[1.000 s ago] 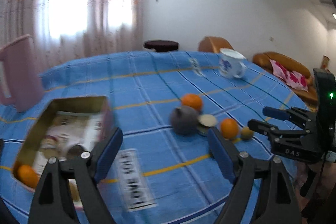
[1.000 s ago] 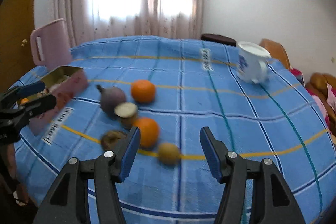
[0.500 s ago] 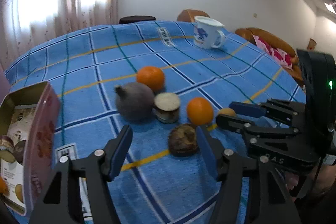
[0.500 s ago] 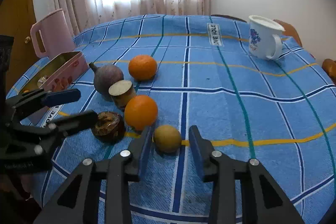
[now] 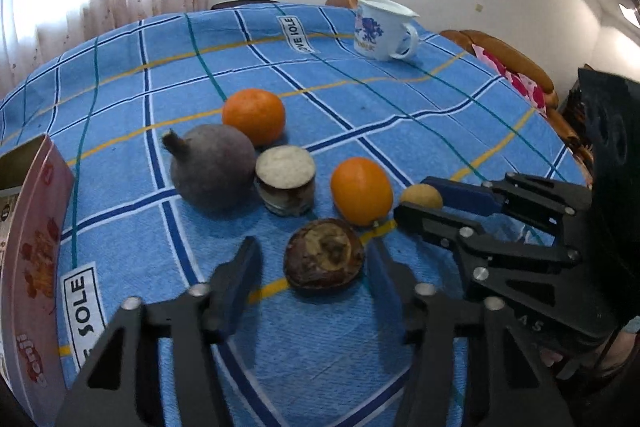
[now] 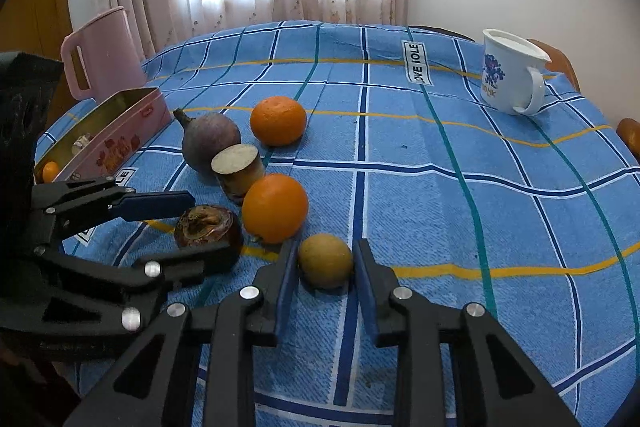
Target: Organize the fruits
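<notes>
Our right gripper (image 6: 325,269) has narrowed its jaws around the small brown fruit (image 6: 326,260) near the counter's front edge, nearly touching. Our left gripper (image 5: 314,259) has dropped, jaws spread, around the dark halved fruit (image 5: 324,254). The tin (image 6: 104,131) waits at the left edge.

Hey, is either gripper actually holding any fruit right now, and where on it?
Neither holds anything yet. The right gripper brackets the small brown fruit; the left gripper straddles the halved fruit, gaps showing.
</notes>
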`<move>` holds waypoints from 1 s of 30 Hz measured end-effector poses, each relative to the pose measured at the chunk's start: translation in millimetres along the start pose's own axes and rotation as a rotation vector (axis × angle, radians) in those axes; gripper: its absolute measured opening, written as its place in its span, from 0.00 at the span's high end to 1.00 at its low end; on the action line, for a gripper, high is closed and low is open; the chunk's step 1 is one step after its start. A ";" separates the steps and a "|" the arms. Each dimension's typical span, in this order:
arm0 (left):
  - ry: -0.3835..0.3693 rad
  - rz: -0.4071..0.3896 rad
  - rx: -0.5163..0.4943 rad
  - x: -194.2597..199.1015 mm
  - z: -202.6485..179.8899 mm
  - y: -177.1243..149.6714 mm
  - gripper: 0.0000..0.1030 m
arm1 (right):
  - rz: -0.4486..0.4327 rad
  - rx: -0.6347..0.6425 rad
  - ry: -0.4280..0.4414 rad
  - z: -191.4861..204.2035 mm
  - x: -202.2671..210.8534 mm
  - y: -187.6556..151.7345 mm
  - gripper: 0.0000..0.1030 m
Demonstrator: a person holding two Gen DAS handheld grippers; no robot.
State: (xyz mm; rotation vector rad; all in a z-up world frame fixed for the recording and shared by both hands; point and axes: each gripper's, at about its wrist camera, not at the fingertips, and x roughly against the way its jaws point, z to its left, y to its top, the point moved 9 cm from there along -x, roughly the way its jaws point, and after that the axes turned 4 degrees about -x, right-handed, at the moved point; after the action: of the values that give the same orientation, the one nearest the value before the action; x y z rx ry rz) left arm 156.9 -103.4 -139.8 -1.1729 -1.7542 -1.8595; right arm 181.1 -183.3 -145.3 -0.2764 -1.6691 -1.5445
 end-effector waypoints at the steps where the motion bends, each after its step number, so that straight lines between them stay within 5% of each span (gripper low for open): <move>1: -0.006 -0.002 -0.003 0.6 -0.4 -0.3 0.59 | -0.003 0.000 0.002 0.0 0.4 0.1 0.71; 30: 0.125 -0.260 -0.029 50.9 6.0 10.0 0.59 | -0.221 0.030 0.051 8.0 35.9 10.0 0.71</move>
State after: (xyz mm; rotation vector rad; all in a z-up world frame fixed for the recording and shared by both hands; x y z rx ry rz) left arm 135.2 -84.8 -96.1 -0.8498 -1.8880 -2.0611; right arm 161.5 -186.8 -112.7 -0.0369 -1.7264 -1.6711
